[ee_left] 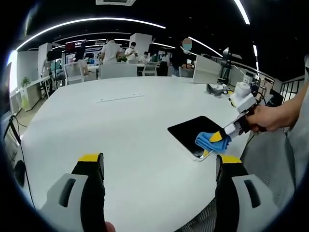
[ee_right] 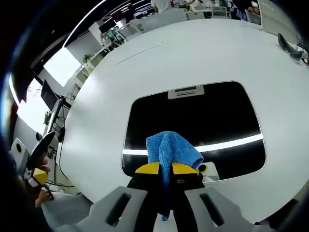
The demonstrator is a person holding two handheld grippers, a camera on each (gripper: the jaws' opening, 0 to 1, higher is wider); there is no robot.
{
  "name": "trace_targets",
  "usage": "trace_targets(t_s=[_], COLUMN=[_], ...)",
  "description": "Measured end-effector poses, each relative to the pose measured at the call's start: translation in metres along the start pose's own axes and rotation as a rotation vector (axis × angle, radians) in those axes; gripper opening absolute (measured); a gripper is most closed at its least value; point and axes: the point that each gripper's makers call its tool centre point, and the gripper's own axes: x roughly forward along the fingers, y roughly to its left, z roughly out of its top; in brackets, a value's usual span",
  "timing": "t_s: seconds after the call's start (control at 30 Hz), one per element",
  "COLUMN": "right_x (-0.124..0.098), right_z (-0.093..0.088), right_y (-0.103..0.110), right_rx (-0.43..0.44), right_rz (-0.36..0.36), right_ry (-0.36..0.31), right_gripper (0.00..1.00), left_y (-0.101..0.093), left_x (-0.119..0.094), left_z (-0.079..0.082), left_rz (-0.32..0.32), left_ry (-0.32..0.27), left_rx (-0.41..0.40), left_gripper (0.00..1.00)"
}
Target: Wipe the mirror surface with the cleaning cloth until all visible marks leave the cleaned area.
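- My right gripper (ee_right: pixel 165 170) is clamped on the blue cleaning cloth (ee_right: pixel 170 151), which bunches up just past its tips.
- The cloth presses on the near edge of the dark mirror (ee_right: pixel 193 116), flat on the white counter (ee_right: pixel 145 67) ahead.
- My left gripper (ee_left: pixel 159 164) is spread wide and holds nothing above the counter; the mirror lies ahead to its right.

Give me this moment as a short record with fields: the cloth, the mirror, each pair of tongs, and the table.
cloth: blue cleaning cloth, bunched, clamped in the right tongs, resting on the mirror's near edge
mirror: dark rectangular mirror lying flat on the table, reflecting a ceiling light strip
left tongs: left tongs open, holding nothing, above bare tabletop
right tongs: shut on the cloth, held in a person's hand
table: large round white table
marks: cannot tell
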Motion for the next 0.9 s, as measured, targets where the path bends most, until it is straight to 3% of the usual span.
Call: trace_targets(t_s=[0.13,0.77,0.9], right_x=[0.005,0.017,0.017], right_z=[0.001,0.001,0.001], right_y=[0.008,0.038,0.041], right_rx=[0.037,-0.002,0.01], right_rz=[0.022,0.064,0.076], right_ry=[0.011,0.037,0.047], right_gripper=[0.01,0.01,0.01], left_y=[-0.002,0.003,-0.003], left_x=[0.0,0.003,0.005], left_z=[-0.001,0.002,-0.002], left_rz=[-0.007,0.013,0.004], left_ry=[0.006,-0.002,0.004], left_rx=[0.007,0.004,0.007], left_gripper=[0.95,0.95,0.95])
